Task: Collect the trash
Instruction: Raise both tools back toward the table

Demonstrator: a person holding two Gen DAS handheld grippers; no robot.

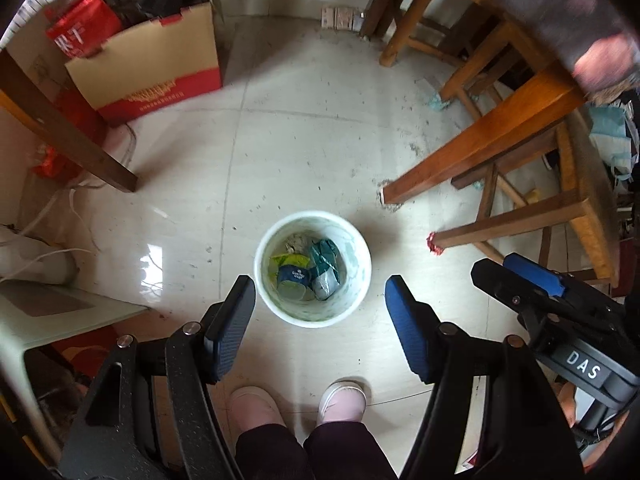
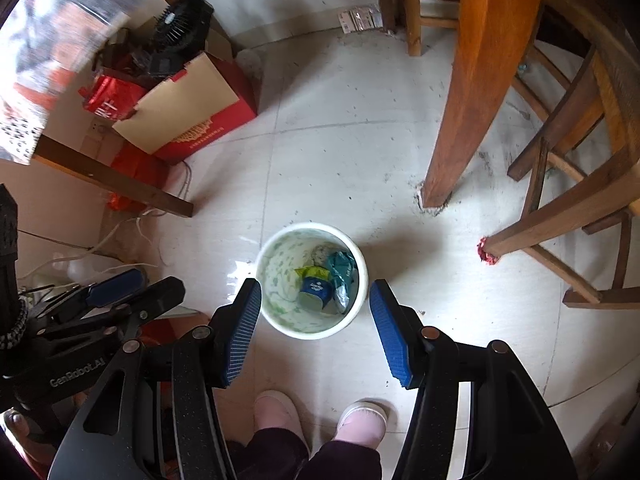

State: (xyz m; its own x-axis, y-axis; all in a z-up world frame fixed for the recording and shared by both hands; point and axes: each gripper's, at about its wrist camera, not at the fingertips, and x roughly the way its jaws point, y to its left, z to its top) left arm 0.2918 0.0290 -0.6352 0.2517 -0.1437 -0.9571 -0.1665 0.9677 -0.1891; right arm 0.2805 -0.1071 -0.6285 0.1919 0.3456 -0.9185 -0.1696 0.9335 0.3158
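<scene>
Black tools, left [image 1: 320,300] and right [image 2: 316,308], point steeply down over the bin [image 1: 362,280], jaws apart, empty.

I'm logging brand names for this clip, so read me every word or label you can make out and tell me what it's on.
"DAS": white letters on the right gripper, on its body, seen from the left wrist.
"GenRobot.AI": on the left gripper, on its body, seen from the right wrist.
Red bag: large white characters, cut off and blurred, unreadable.
Cardboard box: gold print on red band, too blurred.
Blue cup in the bin: logo too small.
</scene>
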